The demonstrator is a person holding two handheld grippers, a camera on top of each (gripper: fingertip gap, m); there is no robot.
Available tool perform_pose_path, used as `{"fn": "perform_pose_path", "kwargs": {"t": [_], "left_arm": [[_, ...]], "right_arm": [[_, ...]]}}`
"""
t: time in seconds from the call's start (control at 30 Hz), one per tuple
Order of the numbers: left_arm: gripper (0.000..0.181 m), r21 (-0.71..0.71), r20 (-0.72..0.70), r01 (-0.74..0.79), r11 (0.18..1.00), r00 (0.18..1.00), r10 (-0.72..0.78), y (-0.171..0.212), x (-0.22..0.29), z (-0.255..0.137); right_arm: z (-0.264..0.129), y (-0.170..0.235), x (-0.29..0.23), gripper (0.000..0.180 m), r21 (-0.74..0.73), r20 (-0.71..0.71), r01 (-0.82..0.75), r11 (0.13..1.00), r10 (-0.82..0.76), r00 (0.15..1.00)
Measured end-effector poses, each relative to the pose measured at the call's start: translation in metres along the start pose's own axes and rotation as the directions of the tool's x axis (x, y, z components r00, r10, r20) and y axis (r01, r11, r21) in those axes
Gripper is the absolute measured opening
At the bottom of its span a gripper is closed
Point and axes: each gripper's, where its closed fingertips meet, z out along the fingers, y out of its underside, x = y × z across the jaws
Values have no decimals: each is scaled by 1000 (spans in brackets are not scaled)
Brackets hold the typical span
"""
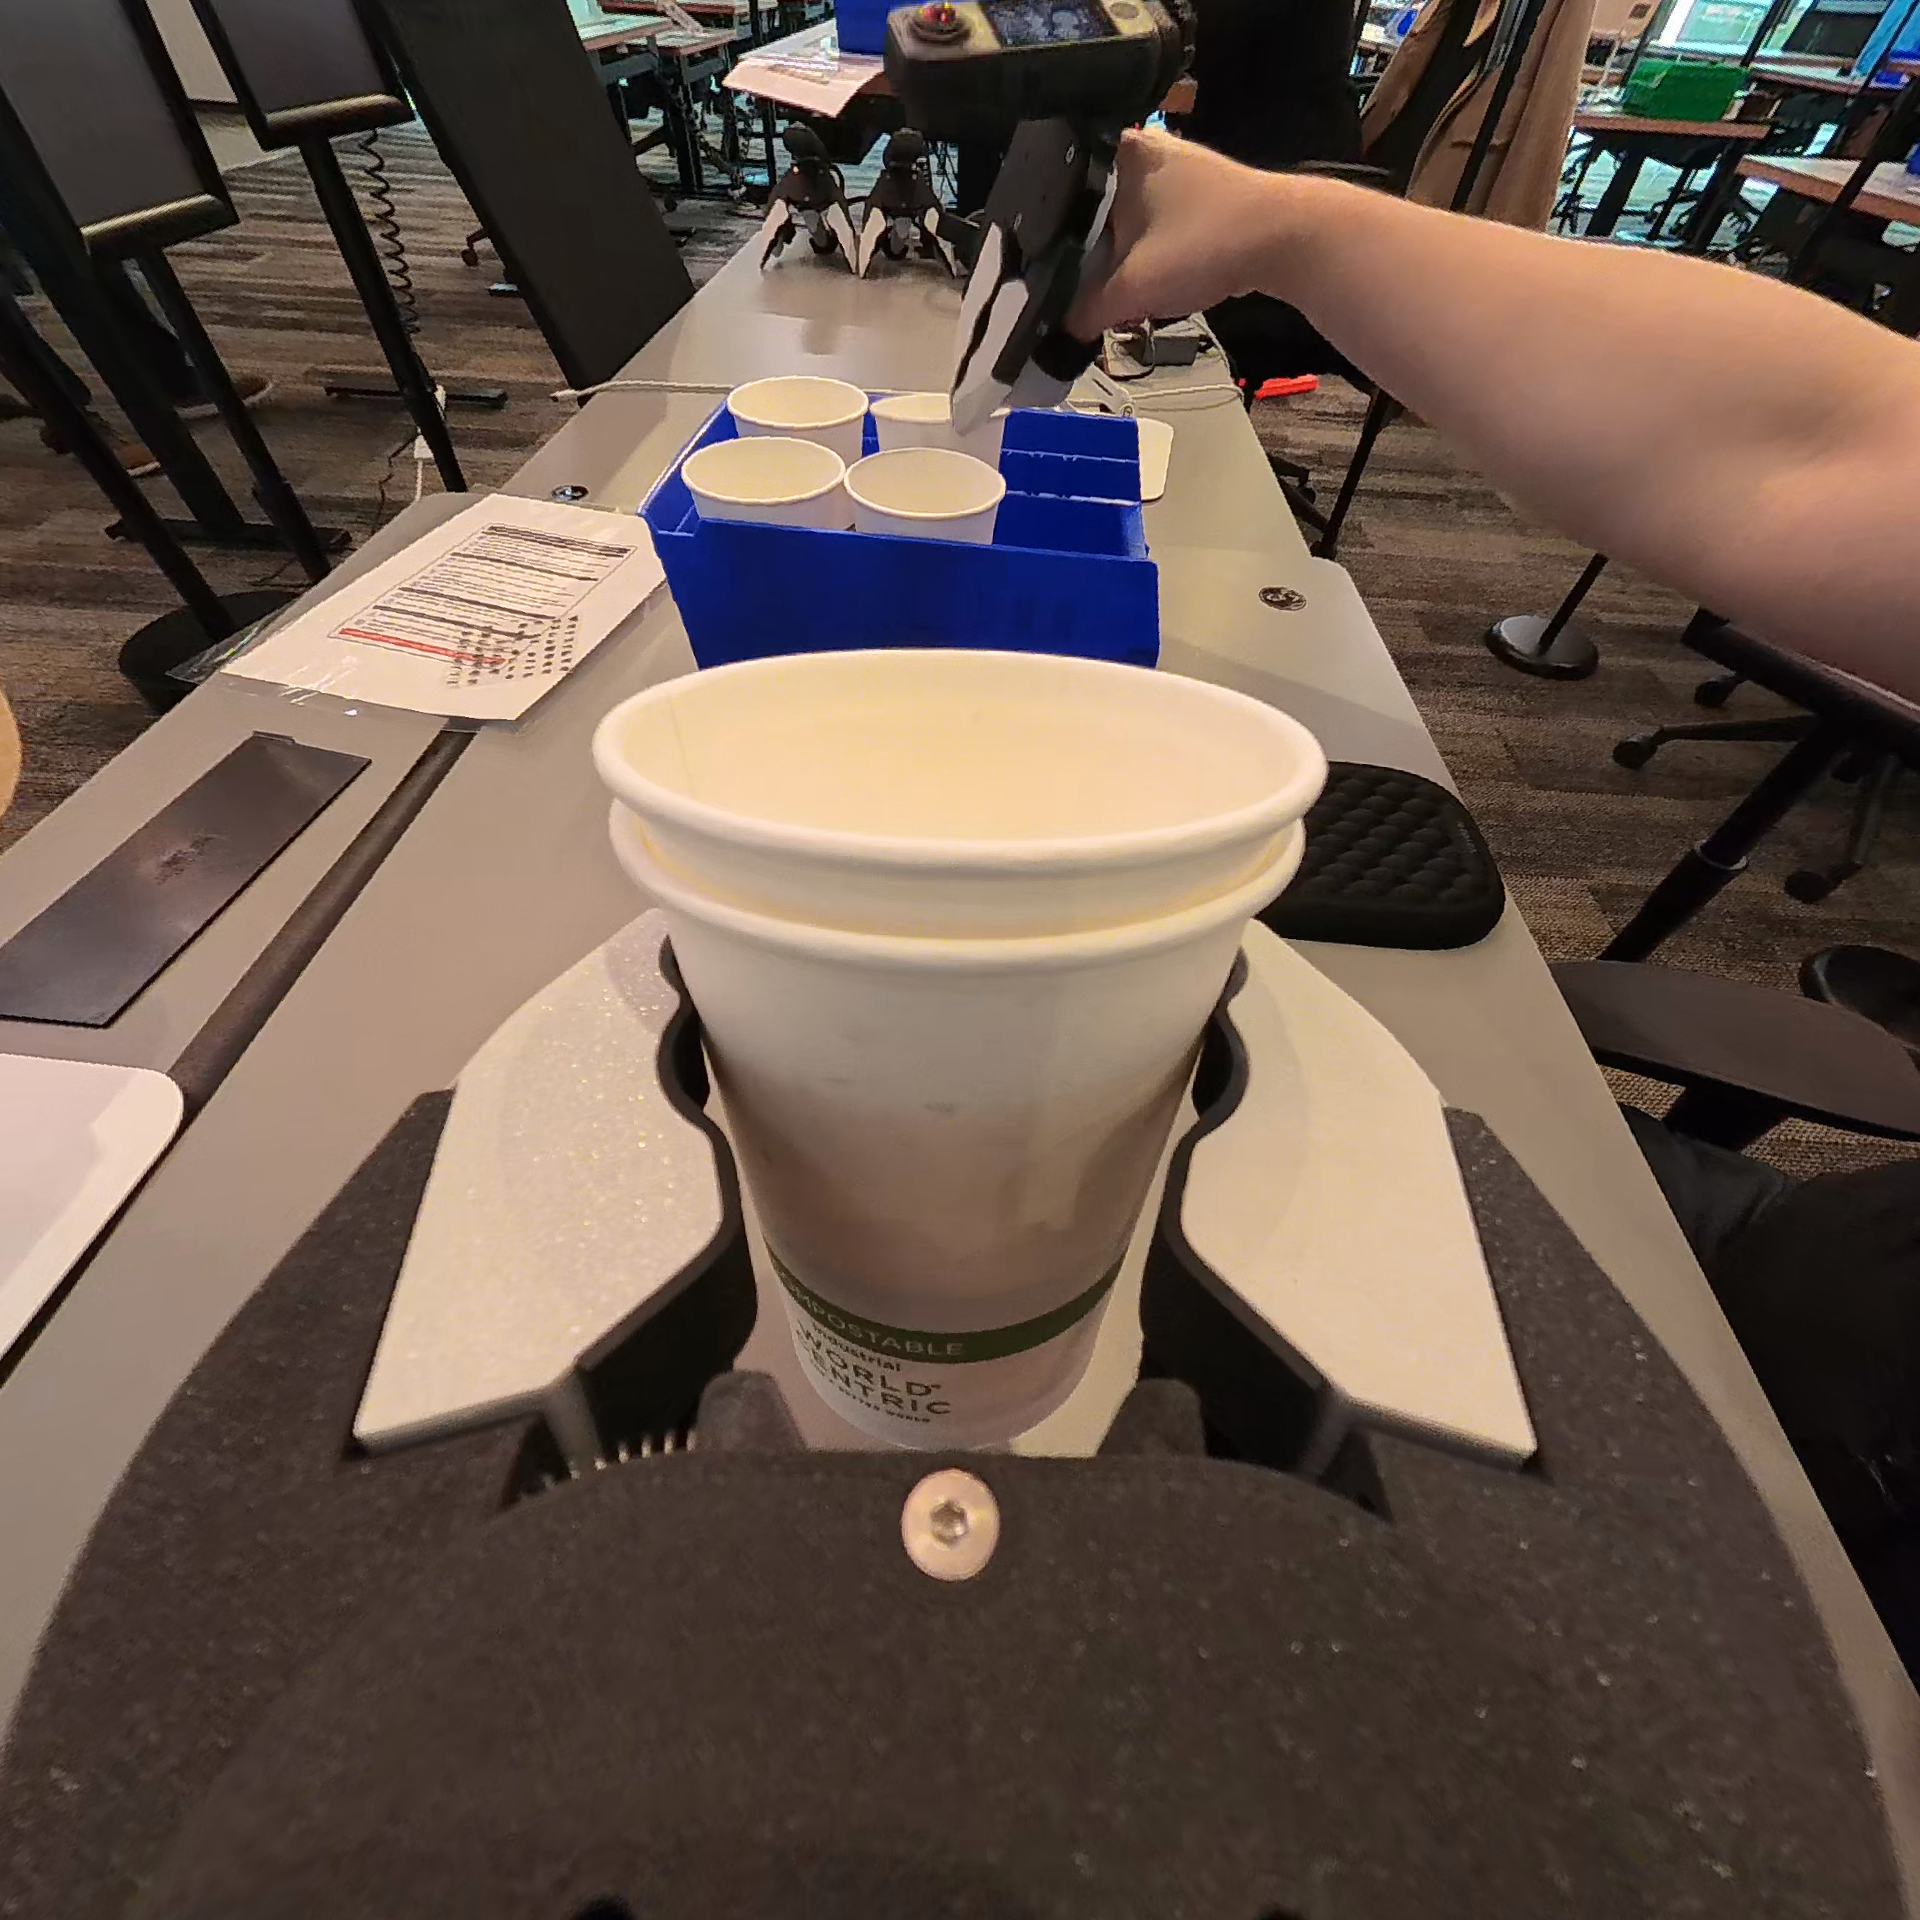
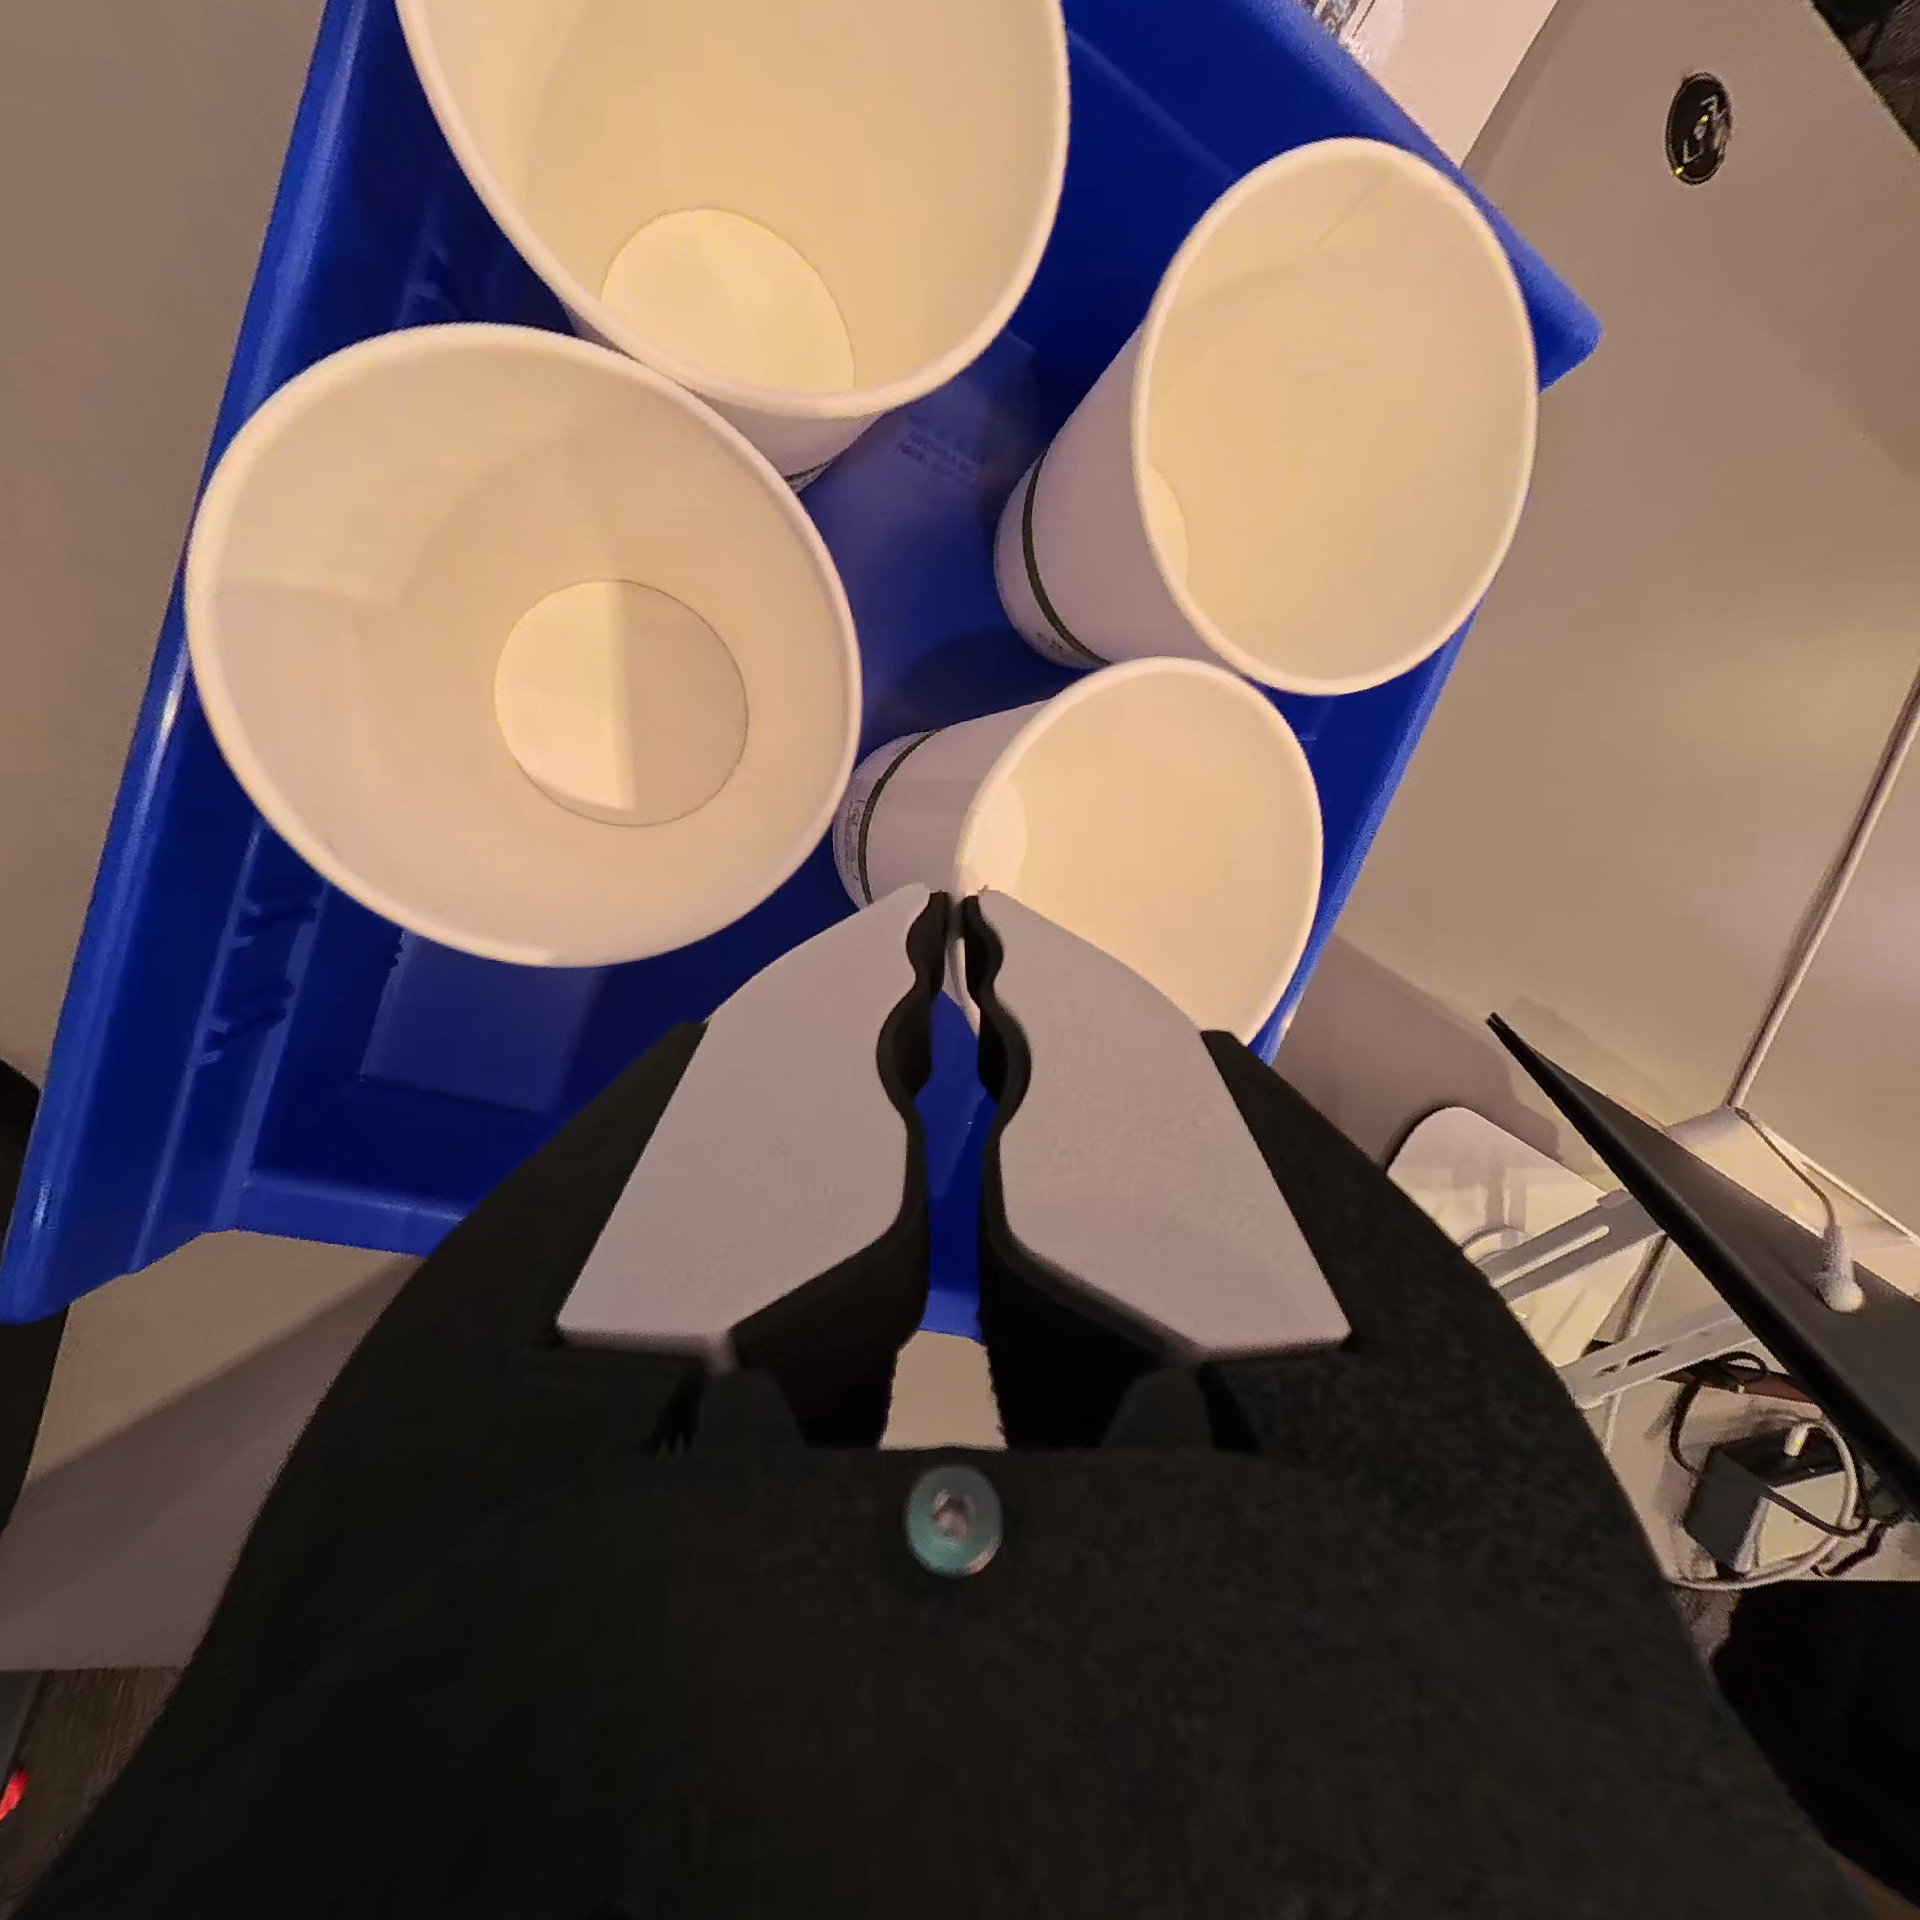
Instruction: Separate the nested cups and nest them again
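Observation:
My left gripper (image 1: pixel 951 935) is shut on two nested white paper cups. The outer cup (image 1: pixel 956 1101) sits between the fingers and the inner cup (image 1: pixel 956 821) stands a little proud of it. Both are upright above the grey table (image 1: pixel 499 935). Beyond them a blue bin (image 1: pixel 914 603) holds several single white cups. My right gripper (image 1: pixel 977 410), held by a person's hand, points down into the bin. In the right wrist view its tips (image 2: pixel 954 906) are shut on the rim of the nearest cup (image 2: pixel 1143 831), which leans in the bin (image 2: pixel 260 1039).
A printed sheet (image 1: pixel 457 603) and a black flat panel (image 1: pixel 166 883) lie left of the bin. A black padded rest (image 1: pixel 1392 862) lies at the right. Two spare grippers (image 1: pixel 862 208) stand at the table's far end. Cables and an adapter (image 2: pixel 1756 1475) lie beyond the bin.

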Motion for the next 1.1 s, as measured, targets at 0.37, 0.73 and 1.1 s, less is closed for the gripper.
{"fn": "perform_pose_path", "kwargs": {"t": [0.37,0.73,1.1], "left_arm": [[93,-5,-6,1,1000,1000,-1,1,1,1],[93,33,-12,17,999,1000,-16,-9,5,-2],[93,33,-21,29,999,999,-28,-9,7,-4]], "right_arm": [[6,2,-2,4,-4,-7,27,1000,-27,1000],[-195,-136,-183,16,522,144,379,764,-517,844],[-235,-184,-400,13,635,192,640,433,-891,412]]}}
